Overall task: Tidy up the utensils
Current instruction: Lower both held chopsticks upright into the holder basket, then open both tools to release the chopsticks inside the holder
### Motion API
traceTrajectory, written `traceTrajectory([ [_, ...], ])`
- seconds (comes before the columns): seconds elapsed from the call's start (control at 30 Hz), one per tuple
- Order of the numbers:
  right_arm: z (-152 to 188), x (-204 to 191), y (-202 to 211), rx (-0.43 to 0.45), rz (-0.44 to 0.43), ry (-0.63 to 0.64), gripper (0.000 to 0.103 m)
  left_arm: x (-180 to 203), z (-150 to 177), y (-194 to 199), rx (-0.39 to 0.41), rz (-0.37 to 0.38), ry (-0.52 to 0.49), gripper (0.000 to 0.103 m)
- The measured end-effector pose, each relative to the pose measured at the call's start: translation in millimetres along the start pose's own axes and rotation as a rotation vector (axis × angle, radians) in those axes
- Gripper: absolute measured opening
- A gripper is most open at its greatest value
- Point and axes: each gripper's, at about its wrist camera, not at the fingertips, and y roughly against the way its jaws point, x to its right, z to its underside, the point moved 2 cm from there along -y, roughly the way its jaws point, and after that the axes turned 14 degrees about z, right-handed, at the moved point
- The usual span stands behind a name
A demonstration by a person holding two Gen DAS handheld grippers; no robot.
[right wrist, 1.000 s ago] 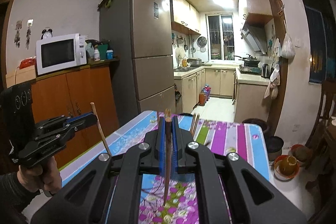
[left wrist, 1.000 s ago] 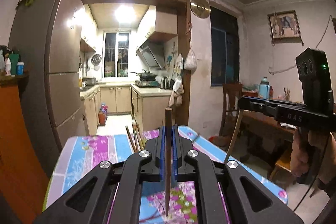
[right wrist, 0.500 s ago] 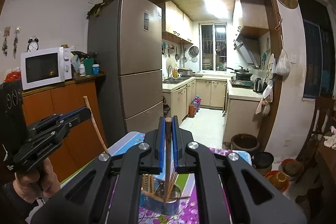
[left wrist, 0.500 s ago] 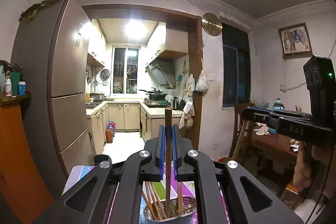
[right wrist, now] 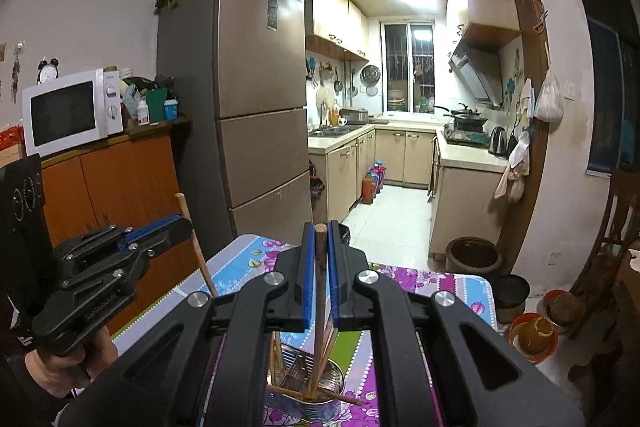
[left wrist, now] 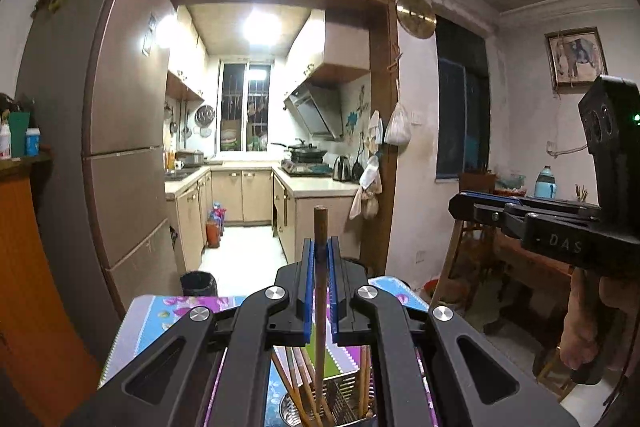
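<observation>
My left gripper [left wrist: 320, 247] is shut on a brown wooden chopstick [left wrist: 320, 307] held upright. Its lower end reaches down into a round steel utensil holder [left wrist: 340, 401] that has several chopsticks in it. My right gripper [right wrist: 320, 235] is shut on another brown chopstick [right wrist: 320, 307], also upright, with its lower end inside the same steel holder [right wrist: 308, 387]. The holder stands on a table with a flowered purple and blue cloth [right wrist: 440, 287]. The left gripper also shows in the right wrist view [right wrist: 160, 231], and the right gripper in the left wrist view [left wrist: 472, 203].
A tall brown fridge [right wrist: 240, 107] stands behind the table's far left. An orange cabinet [right wrist: 112, 187] with a white microwave [right wrist: 68, 111] is at the left. A wooden chair and side table [left wrist: 500, 255] are at the right. A dark bin [left wrist: 198, 283] sits on the floor past the table.
Both grippers have moved forward and tilted up over the holder. The holder has come into view below them, and both chopsticks now reach down into it.
</observation>
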Motion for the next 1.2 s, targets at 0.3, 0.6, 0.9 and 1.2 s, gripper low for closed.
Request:
traceTrajectory([
  [0.3,14.4,-7.2,-21.3,-0.044,-0.005,0.012,0.005,-11.1,20.4,-16.9,-0.032,0.0,0.009,0.008],
  [0.6,25.6,-5.2,-37.4,-0.084,-0.01,-0.002,0.005,-17.4,32.1,-28.8,-0.047,0.006,0.016,0.008],
  [0.9,36.5,0.7,-56.3,-0.144,-0.014,-0.023,0.005,-25.4,40.0,-40.9,-0.079,-0.021,0.039,0.008],
  [1.2,36.1,11.5,-50.8,-0.115,-0.004,-0.047,0.058,-32.3,39.2,-42.0,-0.074,-0.057,0.061,0.044],
])
